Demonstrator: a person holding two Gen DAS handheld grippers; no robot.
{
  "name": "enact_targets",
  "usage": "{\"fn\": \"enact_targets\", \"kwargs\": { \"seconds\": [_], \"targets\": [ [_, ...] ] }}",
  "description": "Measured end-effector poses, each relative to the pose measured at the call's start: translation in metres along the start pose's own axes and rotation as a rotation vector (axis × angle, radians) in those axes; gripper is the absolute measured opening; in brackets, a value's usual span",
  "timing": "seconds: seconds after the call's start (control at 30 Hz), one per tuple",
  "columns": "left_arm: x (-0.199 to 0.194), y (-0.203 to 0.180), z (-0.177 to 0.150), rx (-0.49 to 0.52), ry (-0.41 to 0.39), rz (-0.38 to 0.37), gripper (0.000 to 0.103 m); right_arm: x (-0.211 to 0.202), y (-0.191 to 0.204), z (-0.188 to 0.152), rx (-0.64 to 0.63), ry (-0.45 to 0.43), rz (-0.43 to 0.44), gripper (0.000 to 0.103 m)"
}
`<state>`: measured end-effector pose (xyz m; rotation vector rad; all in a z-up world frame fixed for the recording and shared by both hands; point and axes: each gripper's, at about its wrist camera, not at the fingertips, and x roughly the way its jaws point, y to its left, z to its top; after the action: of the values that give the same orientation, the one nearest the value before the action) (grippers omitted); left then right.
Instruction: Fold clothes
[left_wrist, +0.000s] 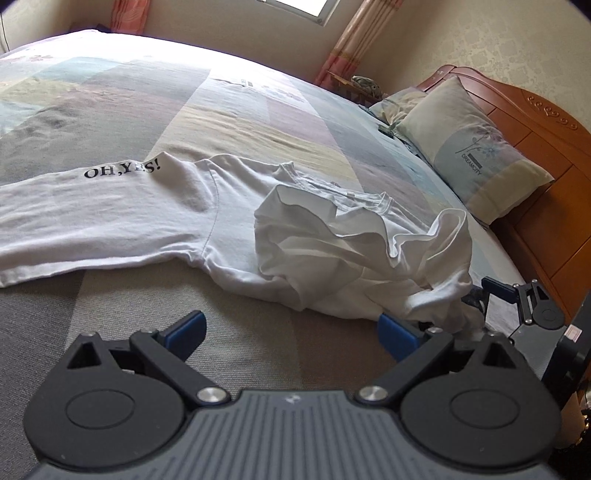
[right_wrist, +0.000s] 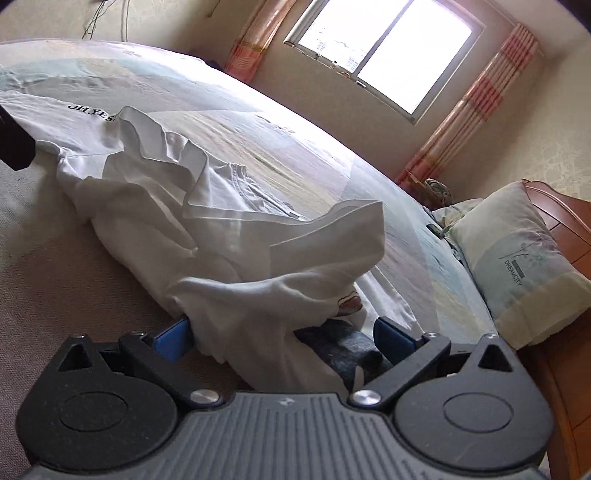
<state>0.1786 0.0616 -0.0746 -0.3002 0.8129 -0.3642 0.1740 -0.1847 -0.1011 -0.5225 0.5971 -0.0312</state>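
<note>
Both grippers spread wide at the near edge of the white T-shirt (left_wrist: 155, 218).
Left gripper (left_wrist: 291, 332) grasps nothing; right gripper (right_wrist: 282, 334) straddles bunched cloth, unclenched, on the bedspread (left_wrist: 258, 122).

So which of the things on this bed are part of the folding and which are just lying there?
Part of the job:
white T-shirt
left gripper, open
right gripper, open, cloth between its fingers

Just lying about:
pillow
bedspread
curtains
</note>
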Motion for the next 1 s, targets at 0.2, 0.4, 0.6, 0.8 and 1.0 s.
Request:
{"fn": "enact_targets", "kwargs": {
  "seconds": [0.2, 0.4, 0.6, 0.8, 1.0],
  "targets": [
    [-0.001, -0.005, -0.004, 0.009, 0.018, -0.006, 0.098, -0.019, -0.062, -0.037, 0.232, 0.071, -0.159, 0.103],
    [0.001, -0.016, -0.008, 0.04, 0.035, -0.011, 0.098, -0.034, -0.094, -0.06, 0.316, 0.106, -0.142, 0.103],
    [-0.001, -0.023, -0.009, 0.06, 0.044, -0.015, 0.098, -0.029, -0.032, -0.01, 0.068, -0.026, 0.059, 0.103],
    [-0.014, -0.018, -0.011, 0.047, 0.027, -0.008, 0.098, 0.006, 0.031, 0.01, -0.252, -0.046, -0.001, 0.103],
    [-0.013, -0.017, -0.018, 0.041, 0.047, 0.001, 0.099, -0.013, -0.031, 0.001, -0.03, -0.051, -0.142, 0.103]
  ]
}}
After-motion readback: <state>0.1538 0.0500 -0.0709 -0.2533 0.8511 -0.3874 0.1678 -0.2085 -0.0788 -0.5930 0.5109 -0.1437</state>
